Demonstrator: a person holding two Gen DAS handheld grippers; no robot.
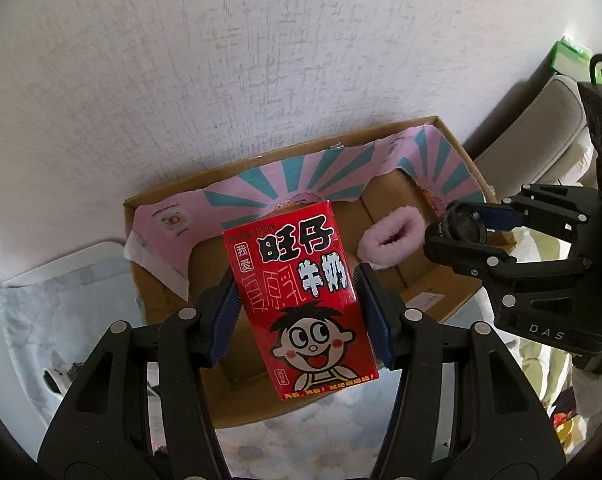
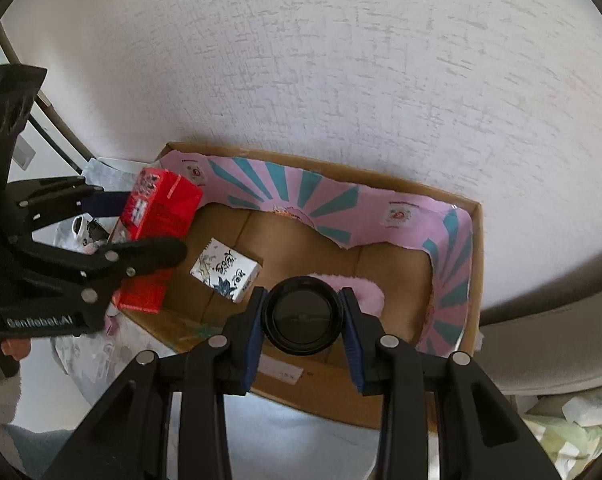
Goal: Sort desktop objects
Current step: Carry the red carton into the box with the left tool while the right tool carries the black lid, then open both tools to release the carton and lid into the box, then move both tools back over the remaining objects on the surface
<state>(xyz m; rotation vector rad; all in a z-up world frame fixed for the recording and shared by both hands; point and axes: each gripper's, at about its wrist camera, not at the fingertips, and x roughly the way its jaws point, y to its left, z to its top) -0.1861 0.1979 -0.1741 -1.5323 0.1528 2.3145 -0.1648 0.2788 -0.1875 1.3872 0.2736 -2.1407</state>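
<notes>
Textured white wall (image 1: 261,60) backs an open brown cardboard box (image 2: 475,280). Left tongs (image 1: 299,300) clamp a red milk carton (image 1: 301,296) above it; right tongs (image 2: 303,316) grip a round black lid (image 2: 303,314). Only the right view shows a blue-and-white patterned small box (image 2: 225,270) lying ahead-left of them.

Your work surface is a table under a pale floral cloth (image 1: 261,436). Directly on it, against the wall, sits an open cardboard box (image 2: 475,264) lined with torn pink-and-teal paper (image 2: 301,196); crumpled plastic bags (image 1: 41,320) lie beside it.
</notes>
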